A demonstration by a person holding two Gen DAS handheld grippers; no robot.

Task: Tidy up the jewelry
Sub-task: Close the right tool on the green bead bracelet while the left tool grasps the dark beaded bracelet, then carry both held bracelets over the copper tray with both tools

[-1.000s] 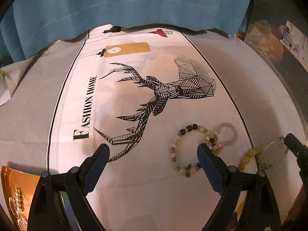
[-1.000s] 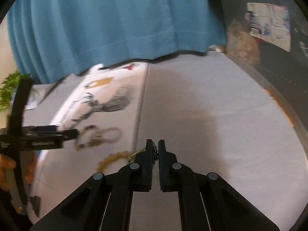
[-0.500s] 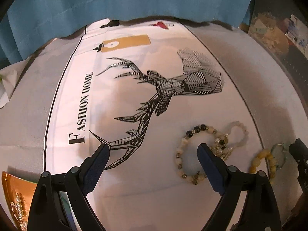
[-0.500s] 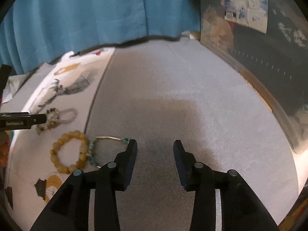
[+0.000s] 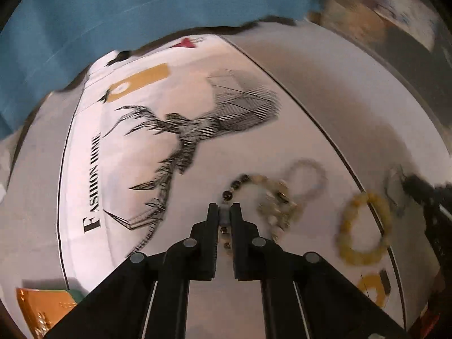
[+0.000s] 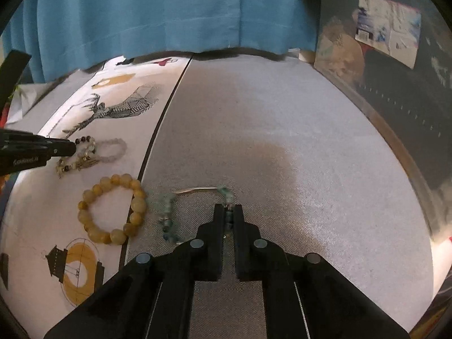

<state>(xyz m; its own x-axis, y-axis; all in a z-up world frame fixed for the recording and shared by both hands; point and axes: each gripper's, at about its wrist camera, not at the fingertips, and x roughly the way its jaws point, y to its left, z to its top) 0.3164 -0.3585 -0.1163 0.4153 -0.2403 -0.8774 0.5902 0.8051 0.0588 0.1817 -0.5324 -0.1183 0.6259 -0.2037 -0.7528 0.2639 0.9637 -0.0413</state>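
Blur smears most of the left wrist view, so the bead details there are mush. Left gripper (image 5: 225, 212) is clamped on the black-and-cream bead bracelet (image 5: 264, 195), w/ a pale clear bracelet (image 5: 309, 178) tangled right beside it on the deer-print cloth (image 5: 180, 141). Right wrist view is way sharper: right gripper (image 6: 228, 214) is pinched on the green bead bangle (image 6: 169, 220), which lies on the grey fabric (image 6: 282, 141) just past the cloth's edge. Yellow bead bracelet (image 6: 113, 209) sits loose on the cloth btw the two. Blue curtain (image 6: 169, 14) hangs behind, and clutter at far right is too dark to ID.
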